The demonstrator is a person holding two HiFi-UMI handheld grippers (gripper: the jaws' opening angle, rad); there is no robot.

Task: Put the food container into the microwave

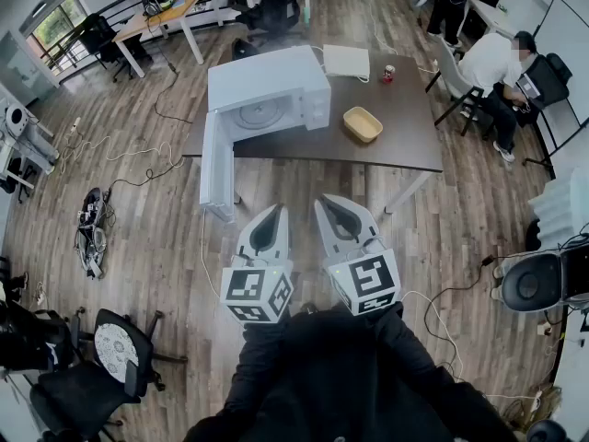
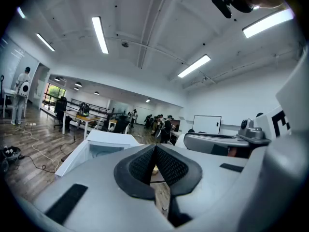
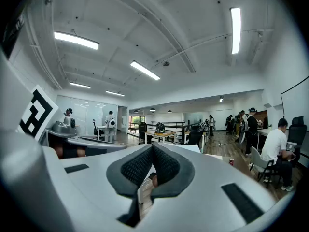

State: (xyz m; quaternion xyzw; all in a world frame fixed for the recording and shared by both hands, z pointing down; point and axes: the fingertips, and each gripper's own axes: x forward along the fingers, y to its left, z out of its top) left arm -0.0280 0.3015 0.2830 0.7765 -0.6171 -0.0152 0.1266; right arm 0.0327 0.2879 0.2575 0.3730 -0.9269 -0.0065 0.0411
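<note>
Nearest the person, both tongs hung low before the body, well short of the table. The left tongs (image 1: 278,210) were clenched tip to tip on nothing. The right tongs (image 1: 321,201) were clenched and empty likewise. In each gripper view the dark pads met at the front, with only floor and table showing through the gap behind them.

Beyond them ran the near edge of the table (image 1: 405,150). The door (image 1: 217,168) stood swung open, reaching out past the near left corner. The microwave (image 1: 276,81) sat at the left end, its cavity facing the near edge. The container (image 1: 363,124) lay to its right, apart from it and closer to the near edge than the far, untouched. A can (image 1: 387,74) and a flat white thing (image 1: 347,61) stood by the far edge.

The step in hand looked to be the approach. To do it well, the person would likely step up to the near edge and release the right tongs before reaching, since the container lay on that side. A bite on one rim wall, held level, should serve. The carry would best run leftward along the near edge and straight into the cavity, keeping clear of the jutting door.
</note>
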